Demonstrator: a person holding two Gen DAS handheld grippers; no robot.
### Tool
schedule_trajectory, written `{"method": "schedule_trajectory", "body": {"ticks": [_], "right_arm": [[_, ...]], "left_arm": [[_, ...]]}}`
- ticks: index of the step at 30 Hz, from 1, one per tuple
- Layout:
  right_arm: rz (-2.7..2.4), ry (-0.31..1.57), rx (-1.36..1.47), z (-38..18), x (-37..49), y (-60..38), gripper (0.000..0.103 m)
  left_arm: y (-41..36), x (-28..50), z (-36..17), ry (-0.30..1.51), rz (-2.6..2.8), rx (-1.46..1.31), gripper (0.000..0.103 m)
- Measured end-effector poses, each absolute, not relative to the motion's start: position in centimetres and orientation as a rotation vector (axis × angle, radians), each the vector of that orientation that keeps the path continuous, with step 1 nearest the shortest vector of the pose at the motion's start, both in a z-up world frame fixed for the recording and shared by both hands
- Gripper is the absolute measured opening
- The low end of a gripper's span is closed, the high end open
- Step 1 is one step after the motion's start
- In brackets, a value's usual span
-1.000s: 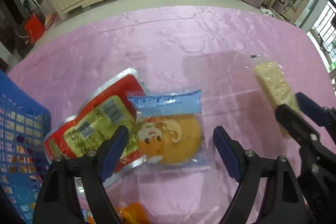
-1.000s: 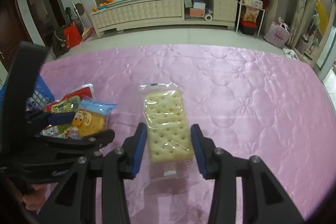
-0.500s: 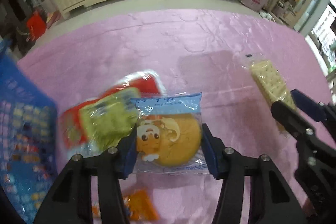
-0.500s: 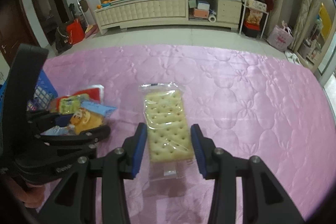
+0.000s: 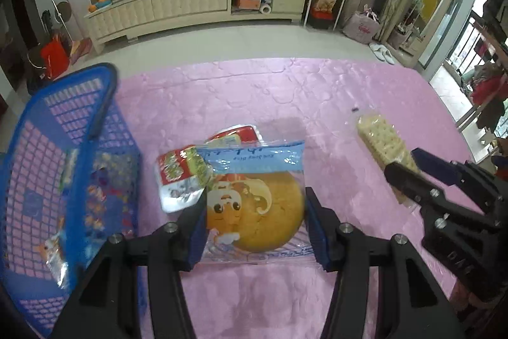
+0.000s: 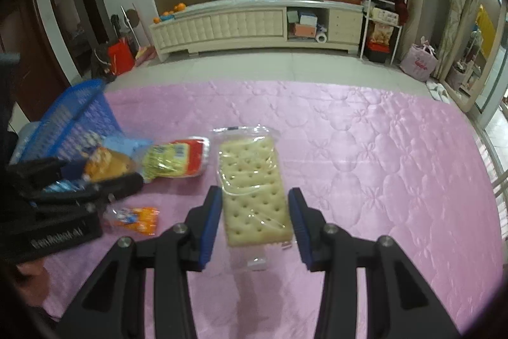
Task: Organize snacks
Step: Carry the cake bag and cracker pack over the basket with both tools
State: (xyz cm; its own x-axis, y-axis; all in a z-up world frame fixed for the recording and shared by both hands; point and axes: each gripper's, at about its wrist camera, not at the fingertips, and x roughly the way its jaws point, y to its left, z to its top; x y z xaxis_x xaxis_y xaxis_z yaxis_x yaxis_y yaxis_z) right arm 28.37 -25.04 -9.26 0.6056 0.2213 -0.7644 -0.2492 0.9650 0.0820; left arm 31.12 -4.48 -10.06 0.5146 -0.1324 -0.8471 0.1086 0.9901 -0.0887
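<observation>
We are looking through two fisheye lenses that are bending the room hard: the cabinet is curving like a bow and black vignette is eating every corner. Daylight is coming in from the glazed doors on the right, blowing out there, while the far wall is sitting dim and brownish. The pink quilted cover is catching a soft sheen, and glare is streaking the clear wrapper of the cracker pack. Faint shadows are lying under the near gripper arms. In the right wrist view motion blur is smearing the left side, including the blue basket; in the left wrist view that basket is also looking soft.
</observation>
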Motion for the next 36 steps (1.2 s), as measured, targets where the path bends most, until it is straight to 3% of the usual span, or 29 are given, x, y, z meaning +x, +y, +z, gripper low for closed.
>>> {"method": "schedule_trajectory", "body": {"ticks": [19,36], "right_arm": [[0.340,0.734,-0.128,0.6,20.3,-16.2,0.047],[0.491,0.732,-0.141,1.1,21.3,-5.8,0.047]], "left_arm": [[6.5,22.8,-1.9,0.880,-0.189,-0.175,0.051],[17.2,20.0,0.1,0.838,-0.029,-0.182,0.051]]}}
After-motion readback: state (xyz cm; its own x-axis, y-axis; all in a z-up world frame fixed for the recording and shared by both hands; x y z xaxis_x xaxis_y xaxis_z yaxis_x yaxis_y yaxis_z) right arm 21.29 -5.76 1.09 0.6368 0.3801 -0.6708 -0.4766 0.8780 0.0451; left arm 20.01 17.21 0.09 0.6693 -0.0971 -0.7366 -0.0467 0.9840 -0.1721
